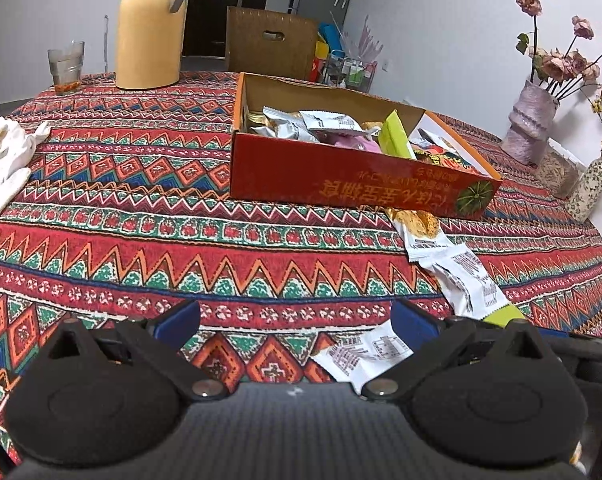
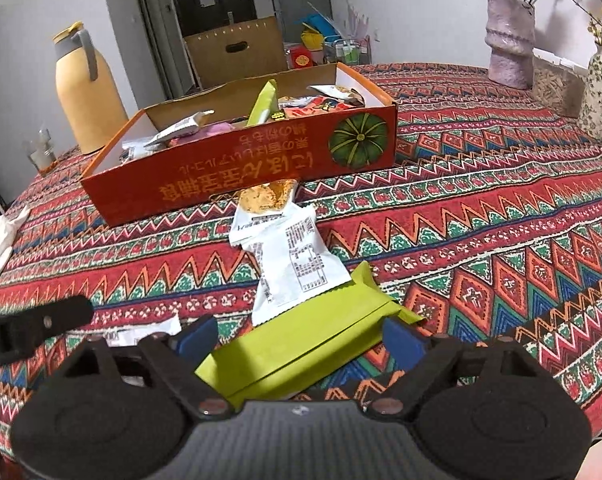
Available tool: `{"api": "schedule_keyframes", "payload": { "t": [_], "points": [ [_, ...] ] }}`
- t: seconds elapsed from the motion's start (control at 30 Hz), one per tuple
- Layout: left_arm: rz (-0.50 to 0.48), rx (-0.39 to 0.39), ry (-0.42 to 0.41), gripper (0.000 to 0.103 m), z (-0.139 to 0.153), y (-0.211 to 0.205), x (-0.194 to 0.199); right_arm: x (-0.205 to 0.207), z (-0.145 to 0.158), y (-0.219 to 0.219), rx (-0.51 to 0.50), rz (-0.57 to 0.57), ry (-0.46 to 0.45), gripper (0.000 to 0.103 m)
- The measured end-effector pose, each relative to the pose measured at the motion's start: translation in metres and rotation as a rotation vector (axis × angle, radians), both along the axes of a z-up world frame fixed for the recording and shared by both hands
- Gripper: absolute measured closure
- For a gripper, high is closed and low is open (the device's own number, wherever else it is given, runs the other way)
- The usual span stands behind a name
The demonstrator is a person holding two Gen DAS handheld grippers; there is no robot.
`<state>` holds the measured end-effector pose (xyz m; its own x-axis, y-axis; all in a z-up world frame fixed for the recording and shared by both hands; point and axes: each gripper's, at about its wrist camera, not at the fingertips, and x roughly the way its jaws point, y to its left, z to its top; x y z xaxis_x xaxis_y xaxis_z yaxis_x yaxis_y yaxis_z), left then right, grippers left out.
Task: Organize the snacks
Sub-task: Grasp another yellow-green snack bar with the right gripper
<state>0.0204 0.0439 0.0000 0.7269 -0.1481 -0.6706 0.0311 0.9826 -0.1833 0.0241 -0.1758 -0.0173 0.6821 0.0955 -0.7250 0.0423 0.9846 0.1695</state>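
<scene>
On the patterned tablecloth (image 2: 481, 184), loose packets trail out from the red box (image 2: 237, 168), which already holds others. The right gripper (image 2: 301, 336) straddles the green packet (image 2: 301, 344), jaws wide, seemingly for a pickup; the left gripper (image 1: 297, 320) hovers released near a white packet (image 1: 365, 354).

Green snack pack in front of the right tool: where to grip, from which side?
Grip the green snack pack across its narrow width near mid-length, coming down from above. It lies flat on the tablecloth, long axis running diagonally between the open fingers of the right tool, so they likely need rolling square to its long edges. A white packet overlaps its far edge.
</scene>
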Motion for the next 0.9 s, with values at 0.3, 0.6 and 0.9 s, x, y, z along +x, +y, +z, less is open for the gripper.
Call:
{"api": "schedule_keyframes", "payload": {
  "t": [0.3,0.6,0.9],
  "points": [
    [0.009,0.011,0.019,0.000,-0.001,-0.005,0.000,-0.004,-0.007,-0.002,-0.074,0.054,0.000,0.042],
    [0.013,0.032,0.040,0.000,-0.001,-0.016,0.000,-0.018,-0.008,-0.033,-0.147,0.072,-0.068,0.069],
    [0.010,0.050,0.075,0.000,0.000,-0.036,0.003,-0.020,-0.009,-0.056,-0.130,0.067,-0.159,0.069]
  ]
}}
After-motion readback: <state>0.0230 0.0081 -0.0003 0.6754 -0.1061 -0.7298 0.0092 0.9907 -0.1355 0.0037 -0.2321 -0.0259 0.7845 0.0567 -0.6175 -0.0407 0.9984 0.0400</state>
